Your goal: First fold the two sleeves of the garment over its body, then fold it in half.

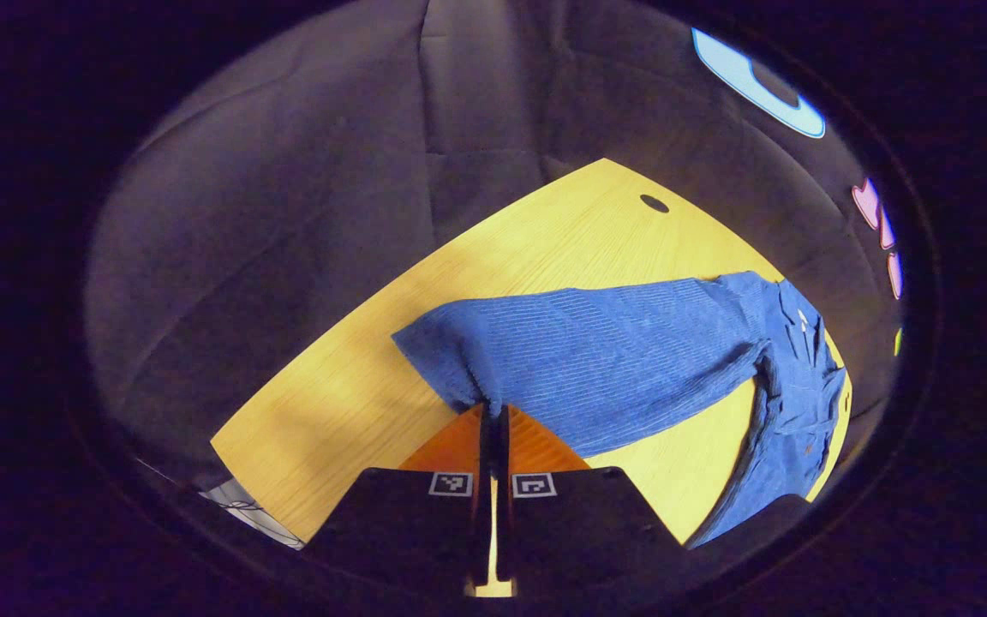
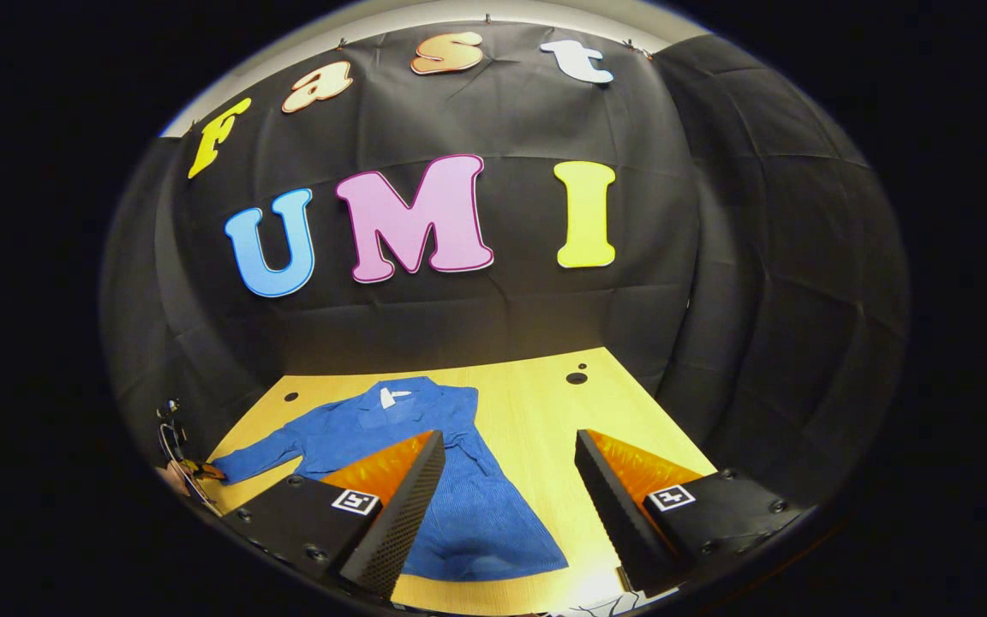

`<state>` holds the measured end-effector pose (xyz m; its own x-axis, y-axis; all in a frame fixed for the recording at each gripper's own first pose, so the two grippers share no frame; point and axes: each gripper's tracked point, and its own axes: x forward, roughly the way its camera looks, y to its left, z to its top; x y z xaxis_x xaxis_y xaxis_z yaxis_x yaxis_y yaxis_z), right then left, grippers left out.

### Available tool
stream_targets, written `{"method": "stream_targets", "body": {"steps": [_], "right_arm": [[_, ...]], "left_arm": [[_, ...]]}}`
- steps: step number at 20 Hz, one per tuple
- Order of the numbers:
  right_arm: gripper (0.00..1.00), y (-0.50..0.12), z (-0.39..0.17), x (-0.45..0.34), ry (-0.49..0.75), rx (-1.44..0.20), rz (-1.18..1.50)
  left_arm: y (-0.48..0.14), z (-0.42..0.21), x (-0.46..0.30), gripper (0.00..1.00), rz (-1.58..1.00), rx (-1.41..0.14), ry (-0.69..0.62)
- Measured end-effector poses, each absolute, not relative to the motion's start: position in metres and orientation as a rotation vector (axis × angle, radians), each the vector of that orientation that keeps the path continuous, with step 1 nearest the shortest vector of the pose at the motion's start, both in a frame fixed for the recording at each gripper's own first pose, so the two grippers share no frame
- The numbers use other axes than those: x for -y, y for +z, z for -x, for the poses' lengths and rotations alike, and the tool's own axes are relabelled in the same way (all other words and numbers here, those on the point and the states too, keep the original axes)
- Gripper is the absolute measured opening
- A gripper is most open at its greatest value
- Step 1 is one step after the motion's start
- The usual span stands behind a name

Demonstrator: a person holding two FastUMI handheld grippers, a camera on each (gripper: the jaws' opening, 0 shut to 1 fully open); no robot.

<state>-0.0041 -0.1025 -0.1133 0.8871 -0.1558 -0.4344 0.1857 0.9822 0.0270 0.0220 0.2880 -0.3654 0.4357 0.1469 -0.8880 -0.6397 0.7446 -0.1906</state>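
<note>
Shirt (image 2: 425, 463) first: it lies spread on the worktop (image 2: 536, 403), blue, collar toward the far wall, hem toward the near edge, and one sleeve (image 1: 596, 360) stretched out sideways across the wood. The left gripper (image 1: 493, 420) is closed tight on that sleeve's cuff, both fingers pinching the cloth right at its end, so the first sleeve fold looks to be the step in hand. The right gripper (image 2: 511, 480) hangs above the near edge with its jaws wide apart and nothing between them; seen from there the shirt's lower body sits between and beneath its fingers, apart from them. What worries me is how little cloth the left one has (only the cuff's very edge, as far as I can make out): a quick swing toward the body could let it slip free and drop halfway. Nothing pins the shirt down either, so a pull along the sleeve might drag the whole thing across the smooth wood and skew the collar line. A low carry could also bunch the sleeve instead of laying it flat. The other sleeve I cannot make out.
</note>
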Motion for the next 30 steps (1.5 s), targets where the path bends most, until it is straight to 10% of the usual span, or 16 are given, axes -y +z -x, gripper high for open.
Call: {"method": "stream_targets", "body": {"steps": [9,27,29,30], "right_arm": [[0.97,-0.132,0.007,0.130,-0.225,-0.469,-0.110],[0.97,-0.163,0.039,0.228,-0.341,-0.548,-0.150],[0.97,-0.168,0.042,0.236,-0.349,-0.559,-0.168],[0.97,-0.170,0.042,0.238,-0.349,-0.562,-0.173]], "left_arm": [[-0.294,-0.086,-0.240,0.01,0.587,-0.843,0.388],[-0.208,-0.283,0.185,0.01,0.566,-0.696,-0.325],[-0.208,-0.283,0.203,0.14,0.581,-0.707,-0.350],[-0.207,-0.282,0.203,0.39,0.585,-0.709,-0.345]]}}
